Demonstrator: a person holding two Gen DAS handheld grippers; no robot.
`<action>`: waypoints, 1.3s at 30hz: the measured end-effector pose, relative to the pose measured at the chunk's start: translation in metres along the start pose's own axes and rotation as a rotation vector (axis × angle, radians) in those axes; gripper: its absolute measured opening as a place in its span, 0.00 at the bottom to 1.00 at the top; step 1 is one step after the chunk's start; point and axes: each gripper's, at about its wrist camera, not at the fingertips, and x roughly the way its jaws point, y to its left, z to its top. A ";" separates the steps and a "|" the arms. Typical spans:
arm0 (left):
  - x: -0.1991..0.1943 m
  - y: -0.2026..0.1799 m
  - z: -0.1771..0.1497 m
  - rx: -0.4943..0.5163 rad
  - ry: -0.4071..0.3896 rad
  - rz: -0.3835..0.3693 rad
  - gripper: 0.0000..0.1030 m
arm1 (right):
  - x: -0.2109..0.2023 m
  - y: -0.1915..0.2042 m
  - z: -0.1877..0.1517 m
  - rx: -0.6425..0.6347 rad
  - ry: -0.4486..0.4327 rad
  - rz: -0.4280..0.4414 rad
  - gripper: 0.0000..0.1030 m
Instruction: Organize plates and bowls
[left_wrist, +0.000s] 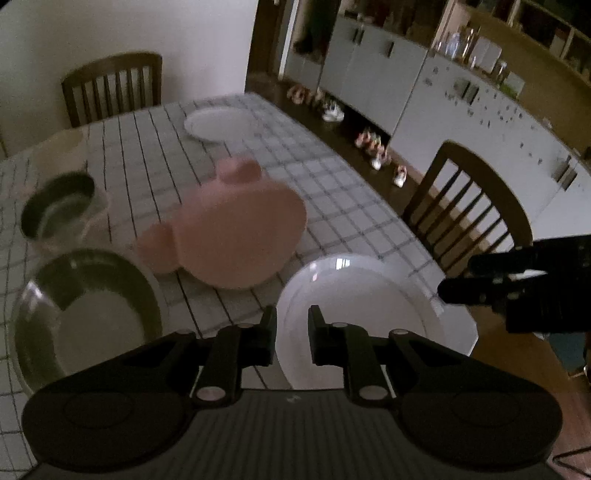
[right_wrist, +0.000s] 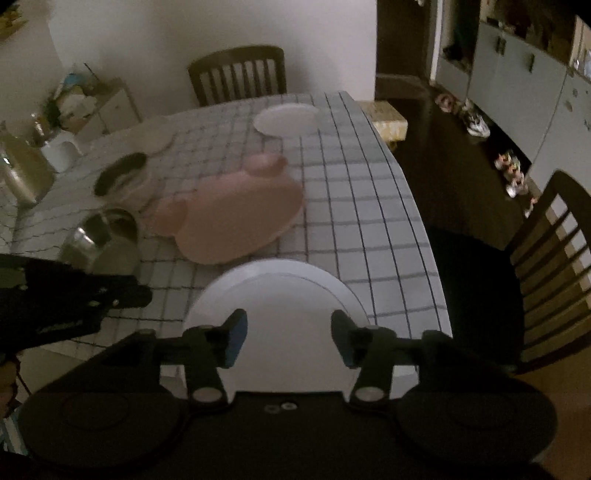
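Flat, rim up: white plate (right_wrist: 280, 295)

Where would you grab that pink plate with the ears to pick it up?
Probably by the near ear of the pink plate. It juts out flat towards the grippers, thin enough to pinch from this side with one finger over and one under; the round body is too wide.
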 end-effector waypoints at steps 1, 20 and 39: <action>-0.003 0.000 0.002 -0.002 -0.010 0.000 0.27 | -0.003 0.002 0.002 -0.003 -0.008 0.006 0.55; -0.007 0.016 0.088 -0.033 -0.176 0.115 0.77 | -0.009 0.001 0.079 -0.129 -0.113 0.044 0.95; 0.107 0.060 0.214 -0.134 -0.122 0.307 0.77 | 0.106 -0.064 0.229 -0.212 -0.082 0.044 1.00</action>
